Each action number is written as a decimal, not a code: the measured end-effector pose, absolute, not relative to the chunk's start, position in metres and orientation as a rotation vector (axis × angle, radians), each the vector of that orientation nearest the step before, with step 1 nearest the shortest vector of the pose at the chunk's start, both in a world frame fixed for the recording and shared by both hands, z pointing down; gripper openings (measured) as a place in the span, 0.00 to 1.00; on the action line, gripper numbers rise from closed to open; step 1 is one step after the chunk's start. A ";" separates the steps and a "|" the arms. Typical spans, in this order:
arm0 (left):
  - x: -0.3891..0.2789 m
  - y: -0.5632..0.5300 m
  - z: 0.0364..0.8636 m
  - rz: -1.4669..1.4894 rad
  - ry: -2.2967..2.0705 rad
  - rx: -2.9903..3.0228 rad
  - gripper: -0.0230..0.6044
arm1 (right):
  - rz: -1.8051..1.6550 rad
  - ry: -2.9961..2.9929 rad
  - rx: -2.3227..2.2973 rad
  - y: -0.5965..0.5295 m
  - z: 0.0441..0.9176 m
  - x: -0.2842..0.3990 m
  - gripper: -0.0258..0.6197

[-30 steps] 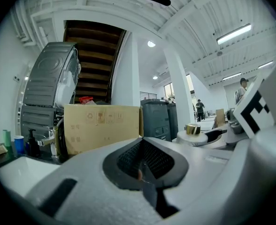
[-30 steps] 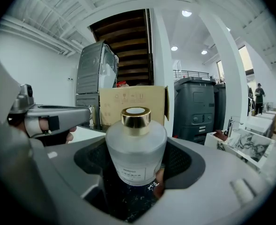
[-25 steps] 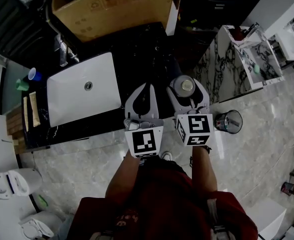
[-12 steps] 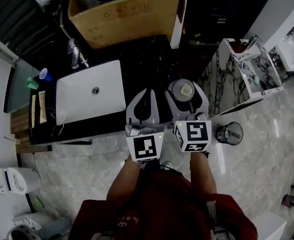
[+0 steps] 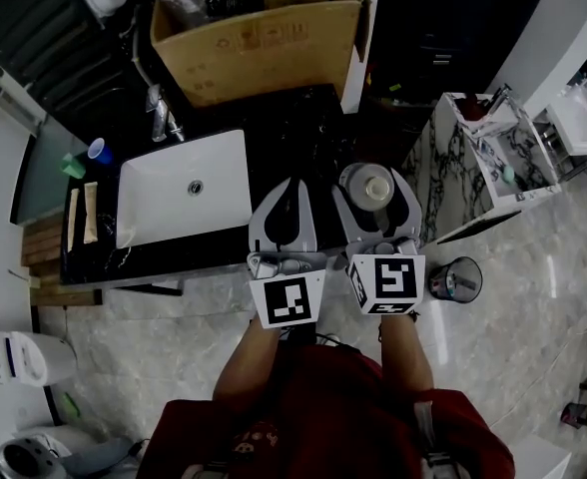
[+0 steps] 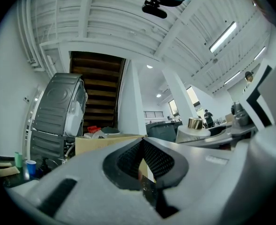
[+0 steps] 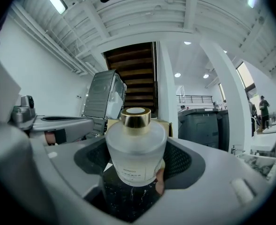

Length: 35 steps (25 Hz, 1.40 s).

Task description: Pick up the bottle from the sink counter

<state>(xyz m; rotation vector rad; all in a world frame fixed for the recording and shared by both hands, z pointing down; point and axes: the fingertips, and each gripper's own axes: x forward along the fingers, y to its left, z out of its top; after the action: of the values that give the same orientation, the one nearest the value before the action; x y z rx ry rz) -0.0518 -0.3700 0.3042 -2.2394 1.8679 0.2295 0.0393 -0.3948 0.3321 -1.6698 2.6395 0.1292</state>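
From the head view, the left gripper has its jaws pressed together with nothing in them. The right gripper pinches the bottle with the gold cap, to the right of the white sink, by the end of the black counter. A cardboard box stands behind. In the left gripper view, the left gripper is closed and empty. In the right gripper view, the right gripper hugs the frosted bottle on both sides, standing straight up.
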 end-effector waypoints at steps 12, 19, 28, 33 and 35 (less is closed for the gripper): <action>-0.053 -0.352 0.283 0.281 1.853 -2.206 0.04 | 0.296 2.517 -1.594 -0.371 0.297 0.043 0.56; -0.051 -0.352 0.284 0.273 1.849 -2.187 0.04 | 0.407 2.489 -1.576 -0.364 0.292 0.043 0.56; -0.053 -0.357 0.287 0.267 1.857 -2.194 0.04 | 0.401 2.496 -1.581 -0.368 0.294 0.043 0.56; -0.055 -0.359 0.289 0.268 1.862 -2.190 0.04 | 0.398 2.486 -1.586 -0.371 0.295 0.041 0.56; -0.056 -0.359 0.289 0.270 1.865 -2.189 0.04 | 0.395 2.485 -1.588 -0.372 0.296 0.041 0.56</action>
<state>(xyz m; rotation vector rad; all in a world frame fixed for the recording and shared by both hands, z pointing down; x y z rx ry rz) -0.0561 -0.3590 0.2889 -2.1894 1.8648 0.2696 0.0412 -0.3718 0.2955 -1.5883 2.4855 0.3949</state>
